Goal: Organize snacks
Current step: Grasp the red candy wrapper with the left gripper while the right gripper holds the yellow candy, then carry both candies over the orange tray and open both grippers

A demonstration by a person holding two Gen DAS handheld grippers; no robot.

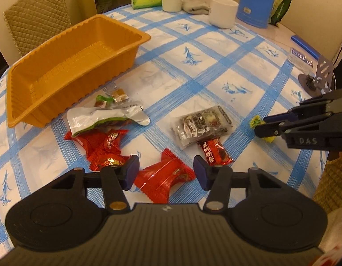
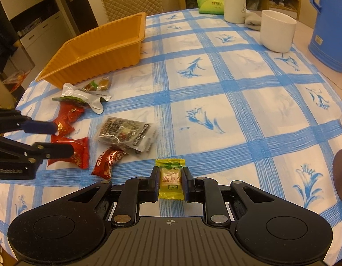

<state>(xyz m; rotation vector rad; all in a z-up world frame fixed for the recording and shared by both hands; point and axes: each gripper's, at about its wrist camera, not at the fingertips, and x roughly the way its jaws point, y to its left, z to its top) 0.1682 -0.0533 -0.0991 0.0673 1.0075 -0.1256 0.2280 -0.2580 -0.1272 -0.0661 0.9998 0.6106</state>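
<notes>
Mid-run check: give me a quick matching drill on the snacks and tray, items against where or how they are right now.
Items:
1. yellow candy
2. orange tray
3. red packet
4. white cup

States:
A. empty, on the tablecloth
B. clamped in the right gripper
C. far side of the table, beside the blue jug
D. lying between the left gripper's open fingers, not gripped

Pairs: 1-B, 2-A, 3-D, 4-C

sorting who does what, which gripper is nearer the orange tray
Left. The left gripper hovers over the red snack packets, in front of the orange tray. The right gripper, shut on a yellow candy, sits farther off to the right.
</notes>
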